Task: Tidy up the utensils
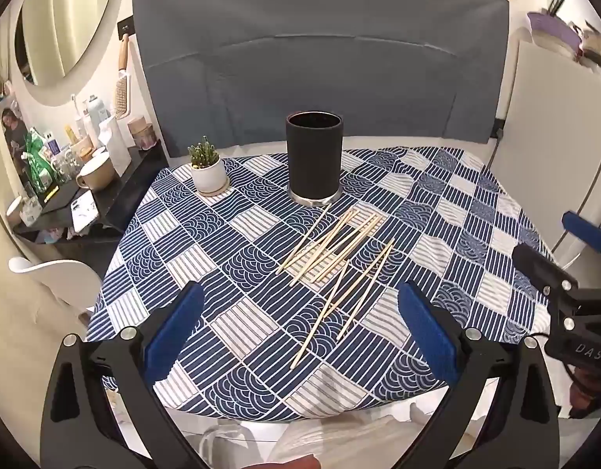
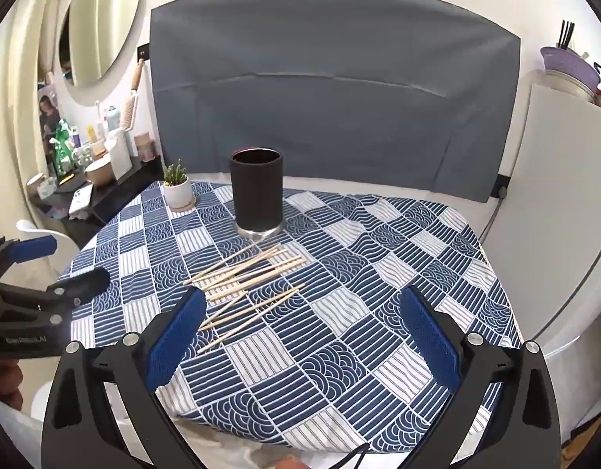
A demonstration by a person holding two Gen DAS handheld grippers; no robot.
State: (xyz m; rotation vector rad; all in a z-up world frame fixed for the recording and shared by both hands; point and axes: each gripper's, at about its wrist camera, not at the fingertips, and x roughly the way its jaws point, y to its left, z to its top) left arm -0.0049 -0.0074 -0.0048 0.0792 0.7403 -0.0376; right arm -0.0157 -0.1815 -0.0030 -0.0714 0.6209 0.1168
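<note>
Several wooden chopsticks [image 1: 335, 258] lie scattered on the blue-and-white patterned tablecloth [image 1: 230, 258], in front of a tall black cylindrical holder [image 1: 314, 158] with a metal base. They also show in the right wrist view as the chopsticks [image 2: 245, 285] and the holder [image 2: 256, 191]. My left gripper [image 1: 300, 324] is open and empty, above the table's near edge, short of the chopsticks. My right gripper [image 2: 300, 332] is open and empty, to the right of the chopsticks. Each gripper appears at the other view's edge: the right gripper [image 1: 550, 246], the left gripper [image 2: 62, 265].
A small potted cactus [image 1: 207, 170] stands left of the holder. A cluttered black side shelf [image 1: 66, 195] and a white chair [image 1: 54, 281] are at the left. A white cabinet [image 1: 542, 148] stands at the right. A grey cloth backdrop [image 1: 320, 66] hangs behind.
</note>
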